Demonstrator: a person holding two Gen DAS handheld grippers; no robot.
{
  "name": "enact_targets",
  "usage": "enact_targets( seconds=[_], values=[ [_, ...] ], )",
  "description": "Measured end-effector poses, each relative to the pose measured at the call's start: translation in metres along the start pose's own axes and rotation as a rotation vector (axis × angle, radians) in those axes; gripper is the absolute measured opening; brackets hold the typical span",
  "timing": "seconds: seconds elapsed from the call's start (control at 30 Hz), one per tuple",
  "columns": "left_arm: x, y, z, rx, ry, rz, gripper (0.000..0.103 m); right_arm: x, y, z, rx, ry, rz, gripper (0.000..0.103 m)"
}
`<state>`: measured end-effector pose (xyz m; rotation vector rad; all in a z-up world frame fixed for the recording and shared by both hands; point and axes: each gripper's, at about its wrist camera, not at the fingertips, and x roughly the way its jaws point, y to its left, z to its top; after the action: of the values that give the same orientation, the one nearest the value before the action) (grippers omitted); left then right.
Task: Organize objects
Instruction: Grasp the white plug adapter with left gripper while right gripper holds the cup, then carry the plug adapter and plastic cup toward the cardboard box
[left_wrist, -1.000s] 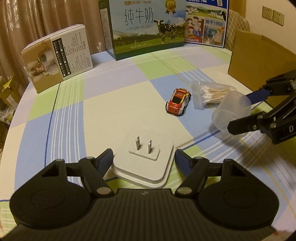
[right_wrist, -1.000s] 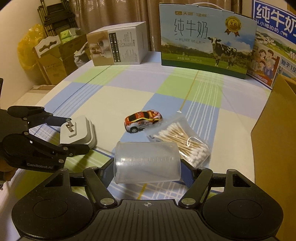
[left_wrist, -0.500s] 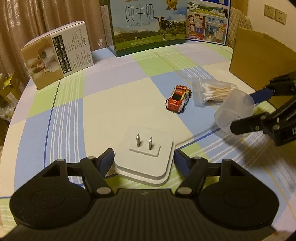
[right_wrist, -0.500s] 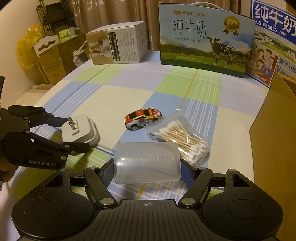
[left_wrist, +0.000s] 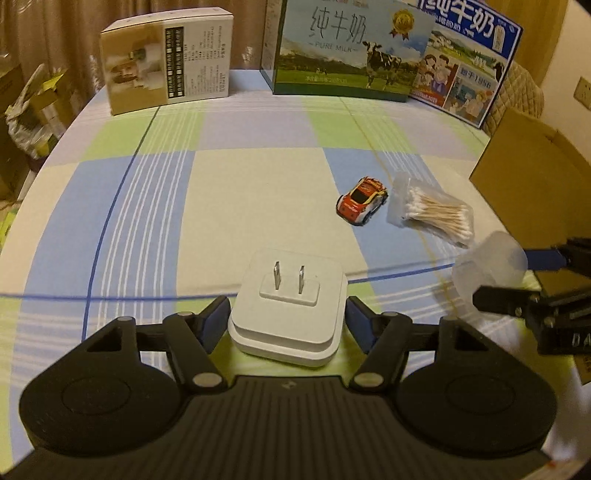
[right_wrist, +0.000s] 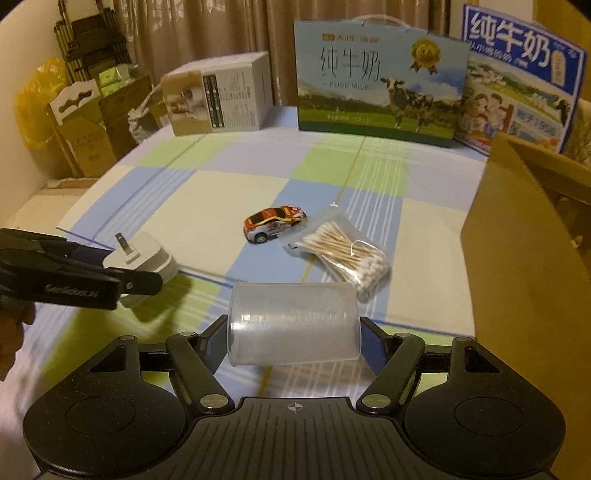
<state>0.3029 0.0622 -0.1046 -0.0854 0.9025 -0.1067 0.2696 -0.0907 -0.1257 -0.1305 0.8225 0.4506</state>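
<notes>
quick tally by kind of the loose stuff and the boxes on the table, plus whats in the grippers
white plug adapter, in the left gripper: 1
clear plastic cup, in the right gripper: 1
toy car: 1
bag of cotton swabs: 1
printed cartons (white carton, green milk carton, blue milk carton): 3
brown cardboard box: 1
total: 8

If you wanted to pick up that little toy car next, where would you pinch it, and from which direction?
Across its two long sides, coming down from above. The toy car sits upright on its wheels on the tablecloth, and its body is narrow side to side, so fingers should fit there. The bag of cotton swabs lies close by its front end, so I would probably avoid gripping nose to tail.
</notes>
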Motion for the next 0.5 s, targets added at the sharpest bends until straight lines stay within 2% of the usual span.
enact_targets(
  seconds=[0.23,0.5],
  values=[
    [-0.043,-0.019,-0.011,-0.073,-0.051,0.016,0.064,-0.050,0.017,-0.017,0.013,-0.051,-0.027,0.069],
    [-0.117,-0.050,-0.047,-0.195,-0.102,0.033,0.064,-0.124,0.019,-0.030,0.054,-0.110,-0.041,0.069]
  ],
)
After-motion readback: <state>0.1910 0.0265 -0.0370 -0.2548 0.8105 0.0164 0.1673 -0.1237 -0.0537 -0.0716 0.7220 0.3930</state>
